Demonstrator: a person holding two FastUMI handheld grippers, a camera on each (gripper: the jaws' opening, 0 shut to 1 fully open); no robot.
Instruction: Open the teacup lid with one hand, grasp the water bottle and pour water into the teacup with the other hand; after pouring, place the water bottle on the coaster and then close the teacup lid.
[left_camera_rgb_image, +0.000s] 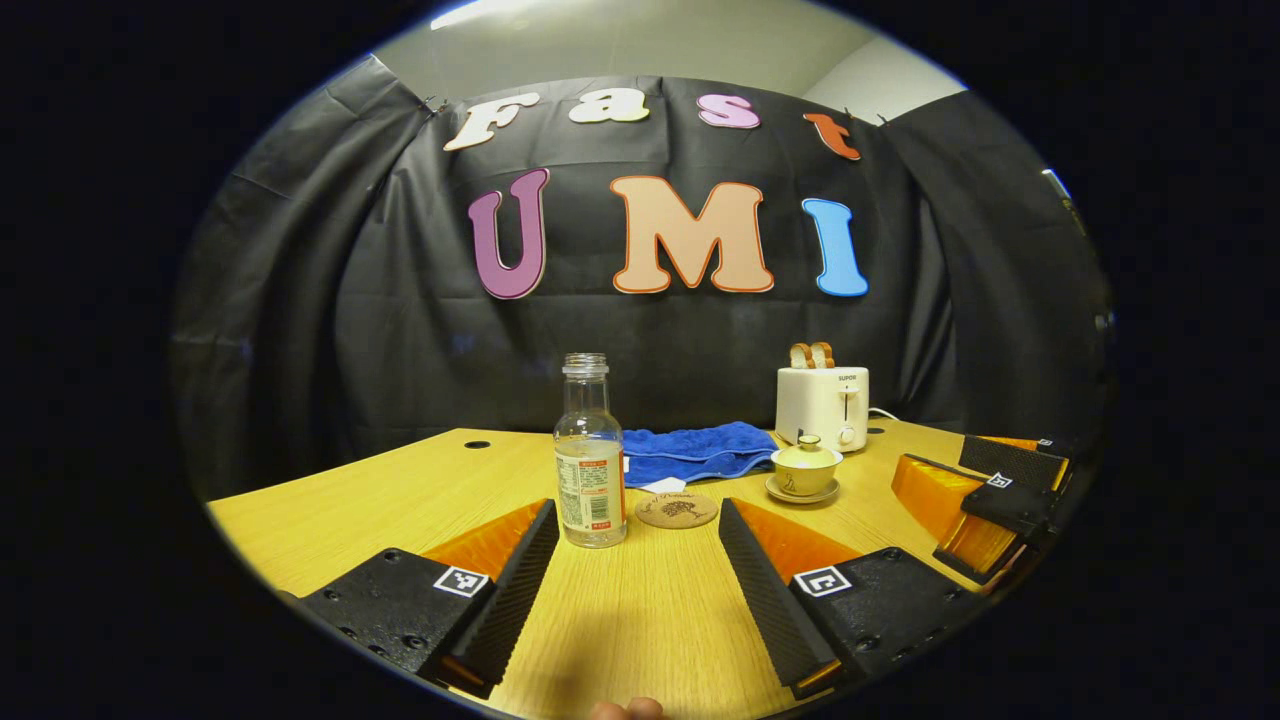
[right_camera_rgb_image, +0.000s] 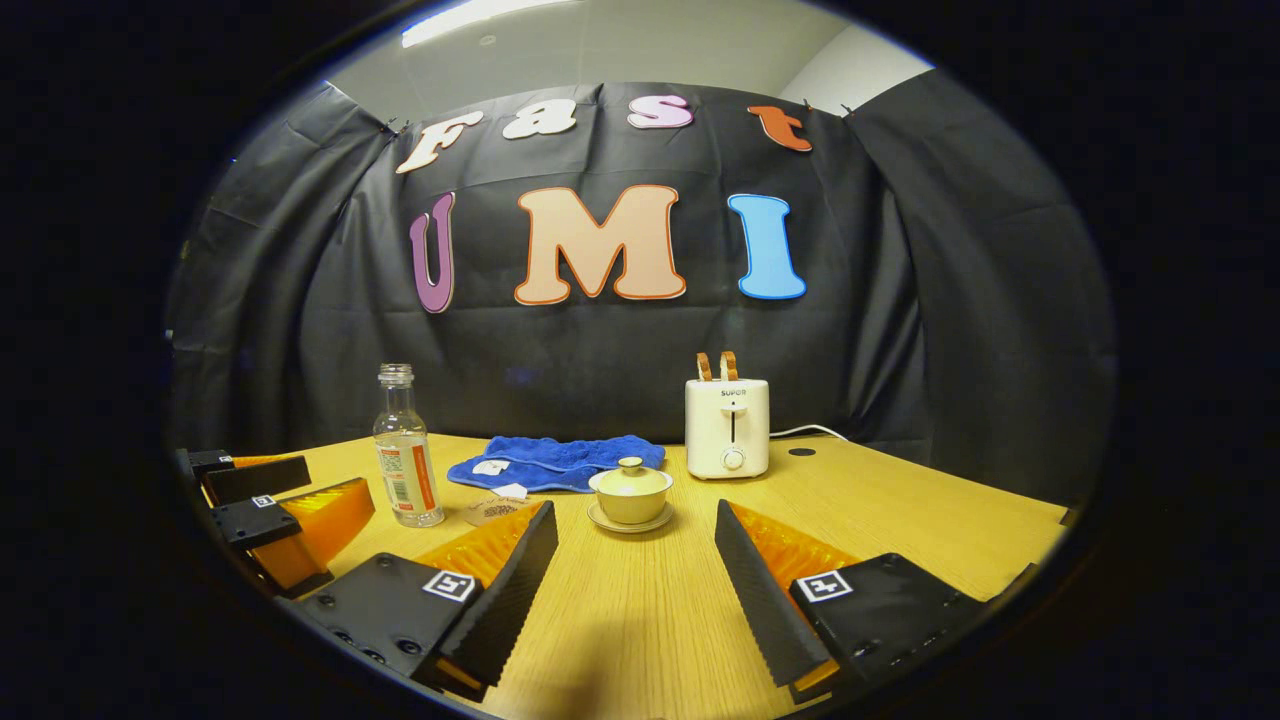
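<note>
Nearest, both grippers hang low over the table (left_camera_rgb_image: 330, 500) with nothing between their fingers. The left gripper (left_camera_rgb_image: 635, 590) has its fingers spread wide, and the right gripper (right_camera_rgb_image: 635, 590) is spread just as wide; each holds nothing.

A little farther, in the left gripper view, the bottle (left_camera_rgb_image: 590, 455) stands upright and capless just left of the gap between that gripper's fingers, with the round coaster (left_camera_rgb_image: 677, 509) lying flat just beside it on the right, apart from it. Right of the coaster sits the teacup (left_camera_rgb_image: 805, 472) on its saucer, lid (left_camera_rgb_image: 807, 452) on. In the right gripper view the teacup is straight ahead, so that gripper looks best placed for the lid.

Behind these lies a crumpled blue towel (left_camera_rgb_image: 690, 450), and farthest back a white toaster (left_camera_rgb_image: 823, 405) with two slices up, close to the wall.

My worry is the bottle: it is tall, narrow and open at the top, so a finger nudging it on the approach could tip it and spill water. The lid's knob is small; an off-centre pinch might slip or drag the cup off its saucer.
</note>
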